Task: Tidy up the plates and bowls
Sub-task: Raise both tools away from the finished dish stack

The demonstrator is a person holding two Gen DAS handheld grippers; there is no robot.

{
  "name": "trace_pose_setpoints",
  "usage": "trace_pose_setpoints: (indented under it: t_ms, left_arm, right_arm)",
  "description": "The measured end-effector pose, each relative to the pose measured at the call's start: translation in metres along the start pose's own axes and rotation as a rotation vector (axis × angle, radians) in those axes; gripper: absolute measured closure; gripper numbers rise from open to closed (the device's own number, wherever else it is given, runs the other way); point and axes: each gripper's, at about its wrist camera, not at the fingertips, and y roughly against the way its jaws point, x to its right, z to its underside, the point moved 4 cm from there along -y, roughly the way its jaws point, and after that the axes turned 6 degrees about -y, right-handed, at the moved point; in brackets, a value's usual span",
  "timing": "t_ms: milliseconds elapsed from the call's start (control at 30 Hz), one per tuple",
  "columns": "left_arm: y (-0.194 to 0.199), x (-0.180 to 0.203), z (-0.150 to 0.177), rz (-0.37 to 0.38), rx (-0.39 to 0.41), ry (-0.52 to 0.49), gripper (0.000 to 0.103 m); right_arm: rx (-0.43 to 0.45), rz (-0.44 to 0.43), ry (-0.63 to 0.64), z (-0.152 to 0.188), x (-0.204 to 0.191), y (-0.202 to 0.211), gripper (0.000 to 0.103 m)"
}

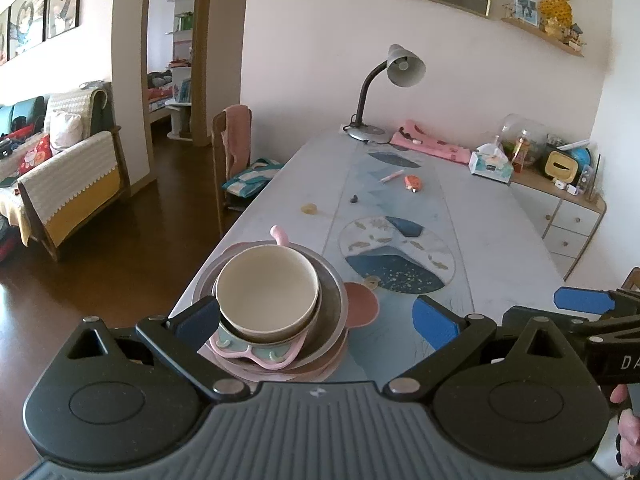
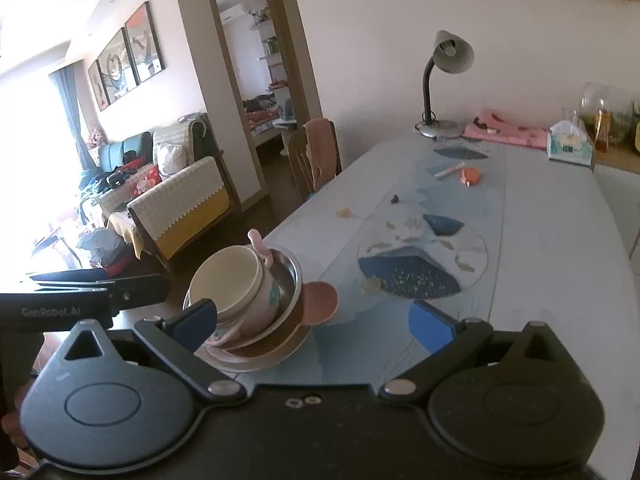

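Now both grippers, left gripper (image 1: 316, 316) and right gripper (image 2: 314, 318), are hovering spread wide and gripping nothing, beside the nested stack at the table's (image 1: 500, 220) near left corner. Cream bowl (image 1: 267, 294) is sitting atop a pink dish (image 1: 256, 350), steel bowl (image 2: 290, 280) and plates. It is probably looking rigid, slick and top-heavy, so taking the bottom plate rim seems safest.

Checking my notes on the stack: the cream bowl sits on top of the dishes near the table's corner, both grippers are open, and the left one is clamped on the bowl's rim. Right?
Not quite. The left gripper is open and holds nothing; in the left wrist view its fingers sit wide apart, either side of the stack. The cream bowl does top the dishes near the table corner, and the right gripper is open too.
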Motion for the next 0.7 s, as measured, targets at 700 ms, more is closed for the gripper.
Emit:
trace_pose_setpoints:
  t_ms: [700]
  left_arm:
    - [-0.013,0.000,0.003,0.041,-0.055,0.007,0.000]
  right_arm:
    - [-0.025,0.007,0.005,0.001,-0.007,-0.005,0.000]
